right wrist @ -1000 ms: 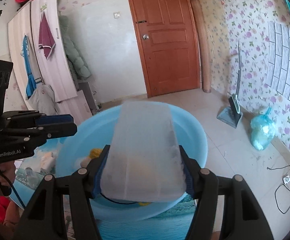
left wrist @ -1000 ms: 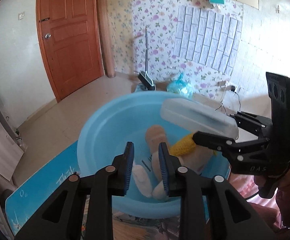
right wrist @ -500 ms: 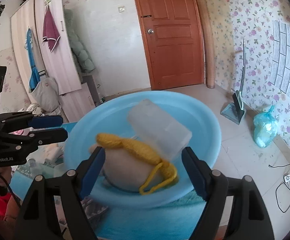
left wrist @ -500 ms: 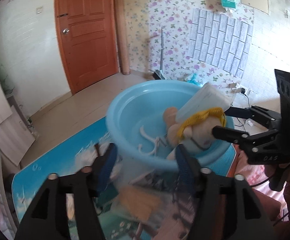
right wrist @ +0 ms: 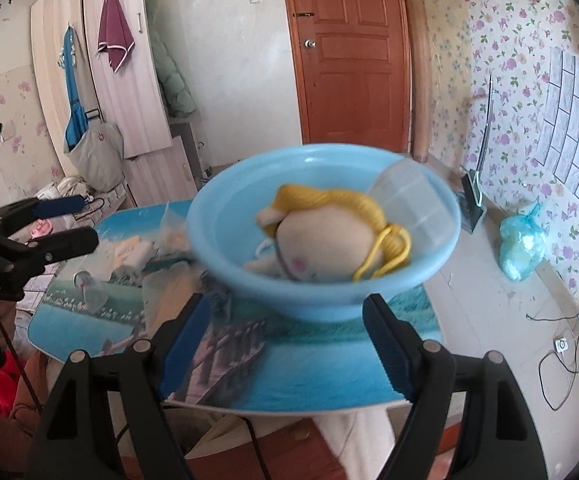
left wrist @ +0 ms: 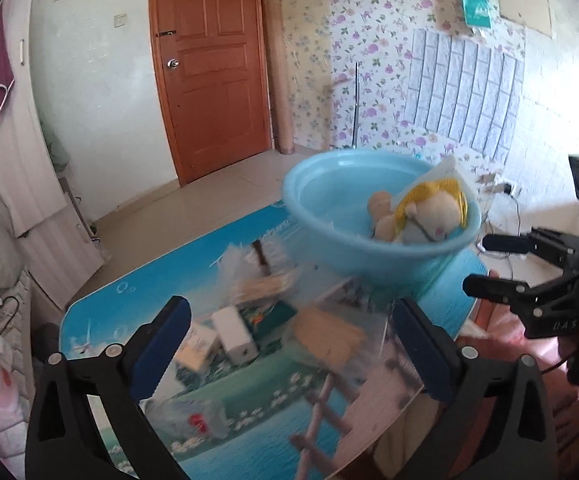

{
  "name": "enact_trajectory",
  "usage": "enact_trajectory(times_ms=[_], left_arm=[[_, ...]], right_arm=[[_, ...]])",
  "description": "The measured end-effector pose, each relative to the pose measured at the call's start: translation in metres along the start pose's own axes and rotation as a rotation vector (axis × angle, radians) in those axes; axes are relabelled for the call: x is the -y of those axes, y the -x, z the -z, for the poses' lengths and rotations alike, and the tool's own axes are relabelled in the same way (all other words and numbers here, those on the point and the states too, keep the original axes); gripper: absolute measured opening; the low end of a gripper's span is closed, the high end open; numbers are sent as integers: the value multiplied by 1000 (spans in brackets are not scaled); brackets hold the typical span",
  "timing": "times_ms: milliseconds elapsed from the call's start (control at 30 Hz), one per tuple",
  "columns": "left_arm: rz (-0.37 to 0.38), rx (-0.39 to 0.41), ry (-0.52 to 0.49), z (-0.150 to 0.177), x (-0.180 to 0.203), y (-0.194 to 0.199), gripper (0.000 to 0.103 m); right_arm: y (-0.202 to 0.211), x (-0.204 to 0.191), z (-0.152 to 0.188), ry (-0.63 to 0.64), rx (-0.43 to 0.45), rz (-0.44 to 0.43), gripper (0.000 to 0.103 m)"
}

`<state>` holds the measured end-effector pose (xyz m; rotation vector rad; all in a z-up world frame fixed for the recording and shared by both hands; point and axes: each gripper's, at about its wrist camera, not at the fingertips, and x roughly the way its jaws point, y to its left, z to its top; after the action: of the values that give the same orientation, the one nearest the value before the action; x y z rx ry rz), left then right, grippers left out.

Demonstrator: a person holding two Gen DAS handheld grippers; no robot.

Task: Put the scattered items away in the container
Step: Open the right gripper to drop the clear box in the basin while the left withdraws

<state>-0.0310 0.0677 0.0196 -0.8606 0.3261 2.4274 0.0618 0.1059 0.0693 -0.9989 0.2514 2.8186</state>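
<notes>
A light blue basin [left wrist: 369, 258] [right wrist: 289, 294] stands on the picture-print table [left wrist: 249, 452]. Inside lie a doll with yellow yarn hair [left wrist: 429, 216] [right wrist: 321, 248] and a clear plastic box [right wrist: 413, 204] against the far rim. My left gripper [left wrist: 289, 308] [right wrist: 87, 220] hovers over loose items left of the basin; its jaws are opening, with nothing pressed between them. Below it lie a white box [left wrist: 235, 334], a tan packet [left wrist: 329, 336] and a clear bag with a red label [left wrist: 193, 416]. My right gripper [right wrist: 287, 300] [left wrist: 477, 262] hangs open and empty in front of the basin.
A brown door [left wrist: 213, 68] is in the far wall. On the floor to the right are a tied blue bag [right wrist: 523, 248], a dustpan [right wrist: 473, 200] and cables [right wrist: 561, 344]. The table's near edge [right wrist: 289, 402] runs just below the right gripper.
Both grippers have drawn back from above the basin. The right one let the clear box drop into the basin. The left jaws went from nearly shut to wide, now over the scattered items.
</notes>
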Motion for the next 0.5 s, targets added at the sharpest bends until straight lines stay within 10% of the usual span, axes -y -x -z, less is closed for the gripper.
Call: enact_trajectory(times_ms=[500], left_arm=[[-57, -131, 187, 63, -68, -12, 102]], right_arm=[[-23, -60, 21, 77, -119, -79, 82]])
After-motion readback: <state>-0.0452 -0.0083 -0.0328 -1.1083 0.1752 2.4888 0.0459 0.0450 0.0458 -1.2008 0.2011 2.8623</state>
